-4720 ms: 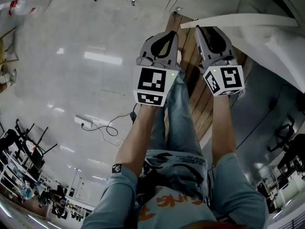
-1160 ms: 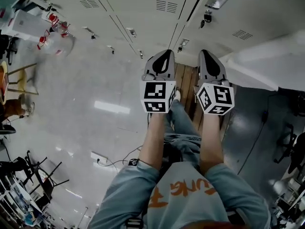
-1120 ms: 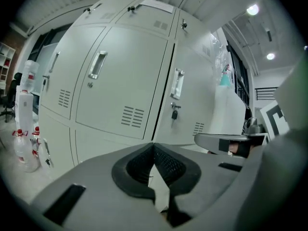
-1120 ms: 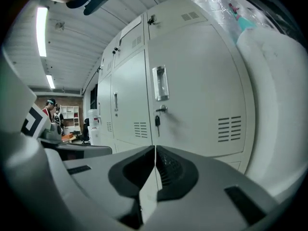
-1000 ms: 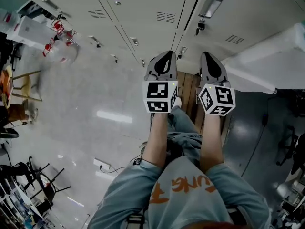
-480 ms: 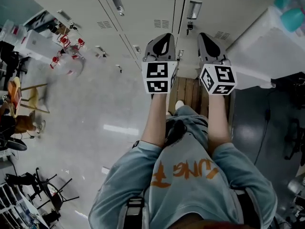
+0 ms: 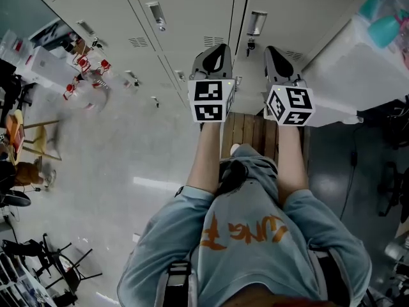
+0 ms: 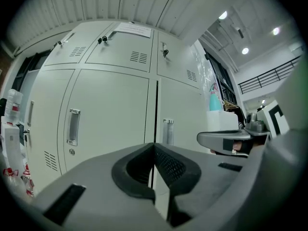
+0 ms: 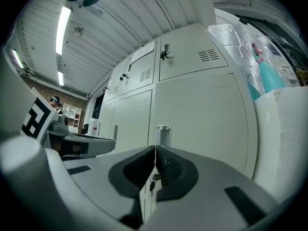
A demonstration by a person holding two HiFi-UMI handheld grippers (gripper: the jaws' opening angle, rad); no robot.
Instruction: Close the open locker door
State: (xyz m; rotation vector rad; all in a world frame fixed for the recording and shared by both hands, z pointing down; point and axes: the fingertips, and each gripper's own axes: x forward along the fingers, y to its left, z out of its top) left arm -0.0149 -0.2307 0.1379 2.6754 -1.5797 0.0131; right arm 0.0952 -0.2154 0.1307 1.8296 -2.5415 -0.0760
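A wall of pale grey lockers [image 7: 192,11] fills the top of the head view. Both grippers point at it, held side by side at arm's length. My left gripper [image 7: 216,50] is shut with nothing between its jaws; in the left gripper view [image 8: 154,150] it faces two flush doors with recessed handles [image 8: 73,127]. My right gripper [image 7: 273,51] is also shut and empty; in the right gripper view [image 9: 155,153] it faces a door with a handle [image 9: 162,134] and a key [image 9: 153,179] hanging in its lock. No door before the jaws stands visibly open.
A white block [image 7: 358,62] with a teal bottle [image 7: 383,27] on it juts out at the right of the lockers. Wooden boards [image 7: 252,130] lie under the person's feet. Chairs [image 7: 32,139] and wrapped bottles [image 7: 83,75] stand at the left.
The view has swung up from the floor to the lockers. Both grippers have risen toward the locker doors, side by side, and both have stayed shut.
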